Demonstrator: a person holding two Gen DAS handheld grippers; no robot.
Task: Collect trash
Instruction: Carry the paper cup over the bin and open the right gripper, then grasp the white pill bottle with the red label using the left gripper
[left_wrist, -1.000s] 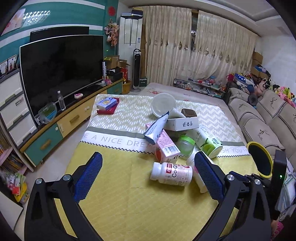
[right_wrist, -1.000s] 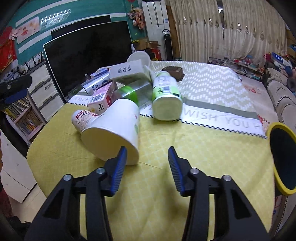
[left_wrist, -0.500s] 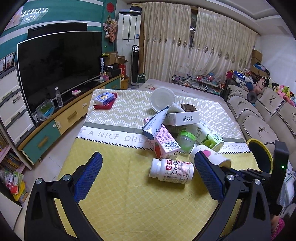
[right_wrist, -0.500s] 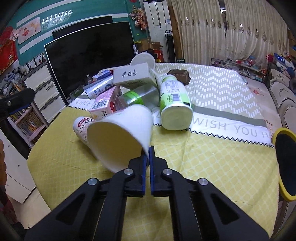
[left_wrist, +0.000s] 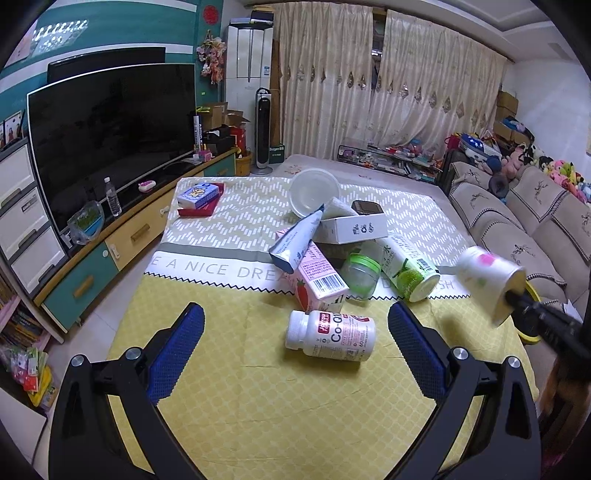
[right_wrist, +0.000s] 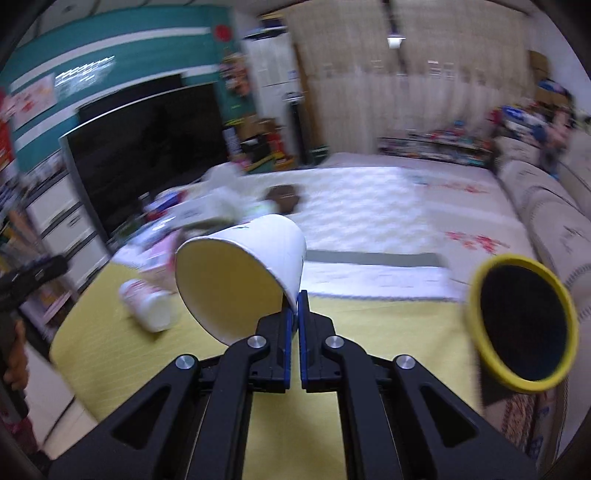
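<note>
My right gripper (right_wrist: 294, 310) is shut on the rim of a white paper cup (right_wrist: 243, 269), which hangs tilted above the yellow tablecloth (right_wrist: 369, 332). In the left wrist view the same cup (left_wrist: 487, 280) floats at the right, pinched by the right gripper (left_wrist: 511, 295). My left gripper (left_wrist: 295, 332) stands open low over the cloth, with a white Co-Q10 bottle (left_wrist: 330, 335) lying just beyond its fingers. Behind it is a heap: a pink carton (left_wrist: 314, 275), a green-lidded jar (left_wrist: 360, 275), a green drink bottle (left_wrist: 408, 271), a white box (left_wrist: 352, 229) and a tube (left_wrist: 295, 240).
A yellow-rimmed black bin (right_wrist: 521, 325) stands at the table's right edge by the sofa (left_wrist: 517, 229). A clear bowl (left_wrist: 314, 192) and a blue box (left_wrist: 197, 194) lie farther back. A TV (left_wrist: 107, 136) and its cabinet line the left wall.
My right gripper closed on the cup's rim, then lifted it off the cloth and carried it right, toward the bin. The left gripper stayed open and almost still.
</note>
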